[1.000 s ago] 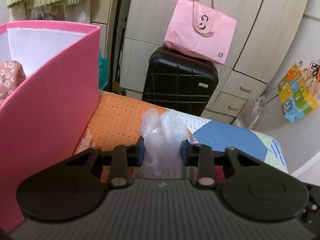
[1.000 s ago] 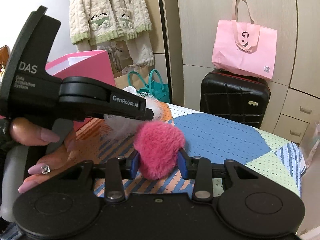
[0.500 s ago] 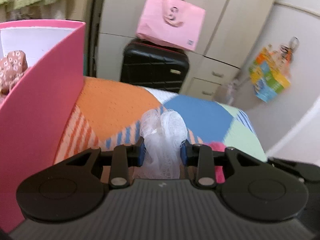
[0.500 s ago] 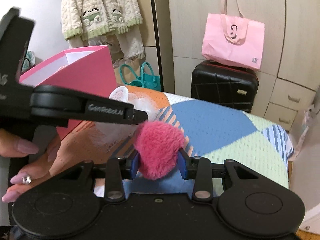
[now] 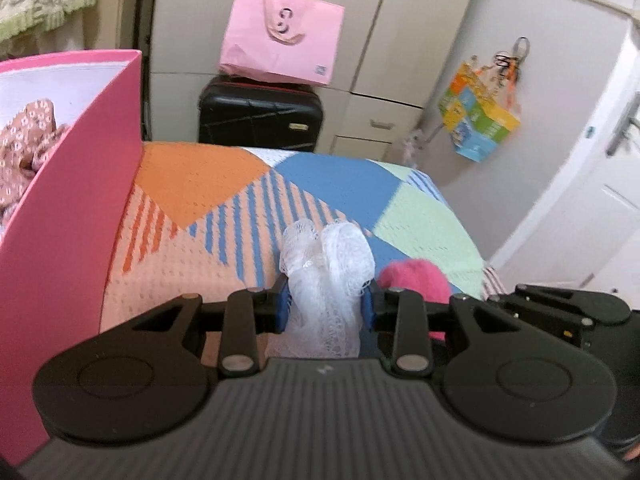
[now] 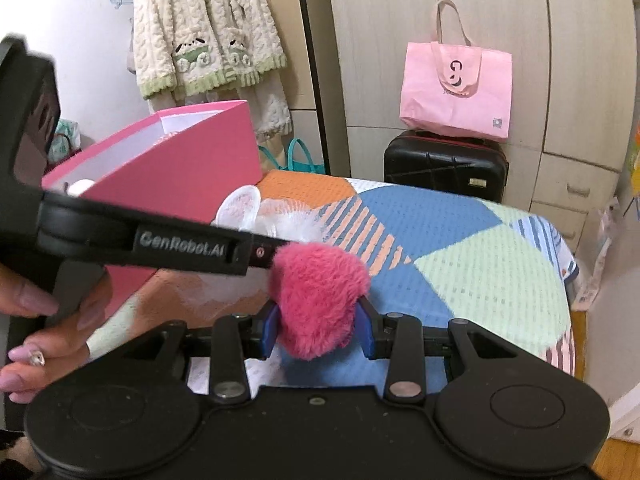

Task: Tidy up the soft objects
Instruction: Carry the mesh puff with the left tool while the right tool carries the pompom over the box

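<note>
My left gripper (image 5: 325, 308) is shut on a white lace cloth (image 5: 326, 268) and holds it above the patchwork table cover (image 5: 224, 216). My right gripper (image 6: 318, 330) is shut on a fluffy pink pom-pom (image 6: 318, 292), held above the cover. The pom-pom also shows in the left wrist view (image 5: 414, 278), just right of the lace. The left gripper's body (image 6: 132, 236) crosses the right wrist view, with the lace (image 6: 256, 216) behind it. A pink box (image 5: 68, 216) stands at the left, with a floral brown fabric (image 5: 24, 148) inside it.
A black suitcase (image 5: 260, 116) with a pink tote bag (image 5: 282, 38) on it stands beyond the table against cupboards. A colourful bag (image 5: 478, 120) hangs at the right. A cream knit jacket (image 6: 200, 28) hangs behind the box. A teal bag (image 6: 298, 158) sits on the floor.
Both grippers have risen and tipped down, each still holding its object. The left gripper has swung right, so more of the table cover and the pom-pom show in its view.
</note>
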The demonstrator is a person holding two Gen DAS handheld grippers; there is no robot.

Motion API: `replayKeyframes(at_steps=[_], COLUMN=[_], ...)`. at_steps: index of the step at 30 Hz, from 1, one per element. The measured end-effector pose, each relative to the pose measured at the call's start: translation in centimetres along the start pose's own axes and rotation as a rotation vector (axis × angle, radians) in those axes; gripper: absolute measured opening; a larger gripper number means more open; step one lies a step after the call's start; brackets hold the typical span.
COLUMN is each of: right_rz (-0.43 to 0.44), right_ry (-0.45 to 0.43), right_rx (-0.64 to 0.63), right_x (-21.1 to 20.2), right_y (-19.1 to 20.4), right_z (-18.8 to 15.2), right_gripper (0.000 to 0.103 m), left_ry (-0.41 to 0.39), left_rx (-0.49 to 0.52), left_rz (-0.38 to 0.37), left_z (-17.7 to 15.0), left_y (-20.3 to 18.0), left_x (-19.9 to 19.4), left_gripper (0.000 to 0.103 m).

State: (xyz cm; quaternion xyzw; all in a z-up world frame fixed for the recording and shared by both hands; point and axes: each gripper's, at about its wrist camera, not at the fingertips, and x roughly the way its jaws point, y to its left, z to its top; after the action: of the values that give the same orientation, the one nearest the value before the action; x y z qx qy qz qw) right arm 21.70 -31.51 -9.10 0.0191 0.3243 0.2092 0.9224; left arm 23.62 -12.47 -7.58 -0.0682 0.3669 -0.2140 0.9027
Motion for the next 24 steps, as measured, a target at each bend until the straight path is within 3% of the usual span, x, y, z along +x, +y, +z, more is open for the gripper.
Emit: replayKeyframes(at_steps=[12, 24], right_rz=[-0.001, 0.09], right_ry=[-0.024, 0.071], right_rx=[-0.008, 0.033], right_x=[-4.8, -5.7], right_y=[3.8, 7.4], right_z=[-1.8, -4.0], right_gripper=[0.044, 0.044], left_ry=[0.073, 0.218], left_rx=[0.058, 0.091], left_rz=[-0.121, -0.212], left_z=[-2.8, -5.9], left_y=[1.1, 4.4], left_x=[-4.8, -10.3], left_gripper=[0.032, 0.032])
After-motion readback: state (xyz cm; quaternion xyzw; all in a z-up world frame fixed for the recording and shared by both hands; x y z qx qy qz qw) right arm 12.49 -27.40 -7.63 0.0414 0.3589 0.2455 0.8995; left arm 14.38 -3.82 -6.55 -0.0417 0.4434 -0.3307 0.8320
